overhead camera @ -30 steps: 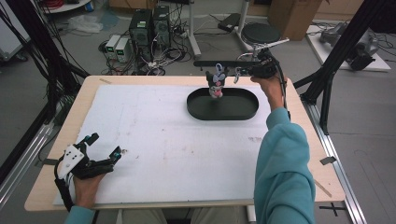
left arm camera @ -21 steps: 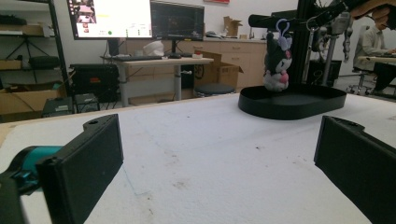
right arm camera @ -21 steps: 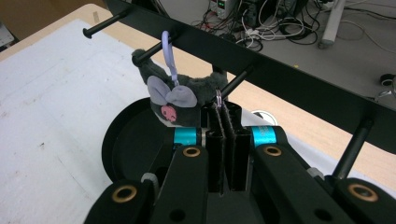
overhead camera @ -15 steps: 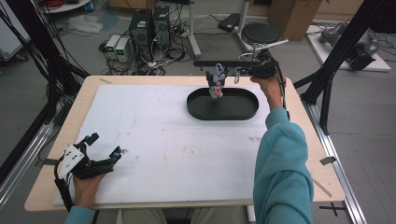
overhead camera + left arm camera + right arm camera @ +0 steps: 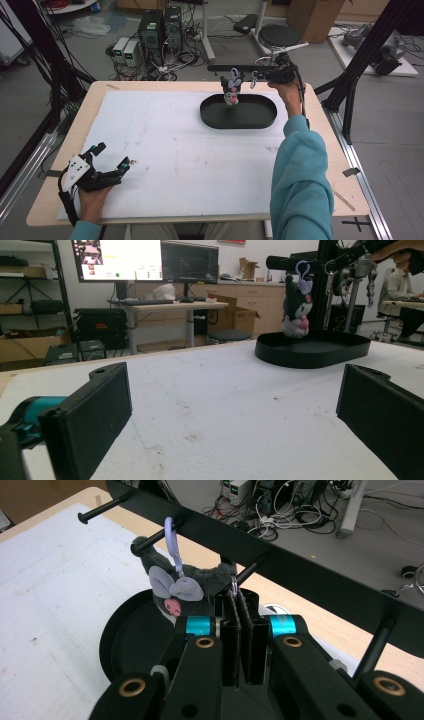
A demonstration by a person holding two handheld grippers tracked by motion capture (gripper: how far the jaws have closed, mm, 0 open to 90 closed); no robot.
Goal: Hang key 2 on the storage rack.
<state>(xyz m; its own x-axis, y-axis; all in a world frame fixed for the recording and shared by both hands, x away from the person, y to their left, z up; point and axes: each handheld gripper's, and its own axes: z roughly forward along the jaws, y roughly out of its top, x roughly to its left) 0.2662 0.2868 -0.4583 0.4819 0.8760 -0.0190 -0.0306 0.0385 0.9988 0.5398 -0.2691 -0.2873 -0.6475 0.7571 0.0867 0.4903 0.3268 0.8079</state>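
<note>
A dark grey plush keychain [image 5: 231,90] with pale ears hangs by a lavender loop from a peg of a black bar [image 5: 235,67]. The bar stands over an oval black tray [image 5: 240,120] at the far middle of the table. In the right gripper view the plush [image 5: 185,587] hangs just left of my right gripper [image 5: 239,605], whose jaws are shut on a small metal ring [image 5: 233,586] near another peg. My right gripper [image 5: 258,76] is held up at the bar. My left gripper [image 5: 111,155] rests open at the near left, with nothing between its fingers [image 5: 90,415].
The table carries a white foam sheet [image 5: 175,150]. Black frame posts [image 5: 350,90] stand at both sides of the table. Computers and cables [image 5: 160,35] lie on the floor beyond the far edge.
</note>
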